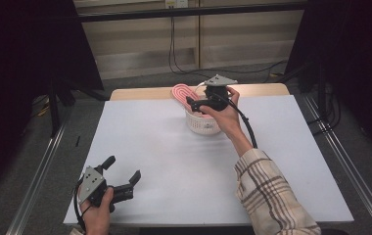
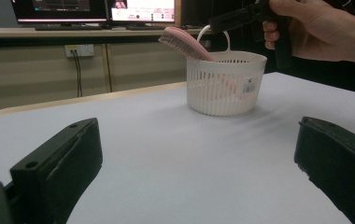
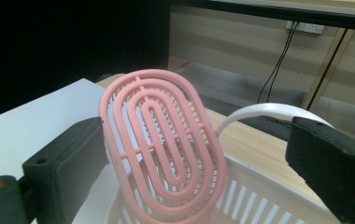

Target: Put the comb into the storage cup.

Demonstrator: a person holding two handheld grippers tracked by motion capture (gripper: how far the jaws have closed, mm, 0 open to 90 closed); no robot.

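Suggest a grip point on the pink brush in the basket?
Probably the oval head of the pink brush, from above: it leans out over the rim of the white basket, its lower end down inside. The right gripper already straddles it, jaws open.

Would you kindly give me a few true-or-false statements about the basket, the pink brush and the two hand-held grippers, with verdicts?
1. The pink brush leans in the white basket, its head above the rim. True.
2. The right hand-held gripper is clamped shut on the brush. False: its jaws stand apart, either side of the brush head.
3. The left hand-held gripper is open, near the table's front edge. True.
4. The basket lies tipped on its side. False: it stands upright on the white table.
5. The left hand-held gripper holds the basket's handle. False: it holds nothing, well away from the basket.
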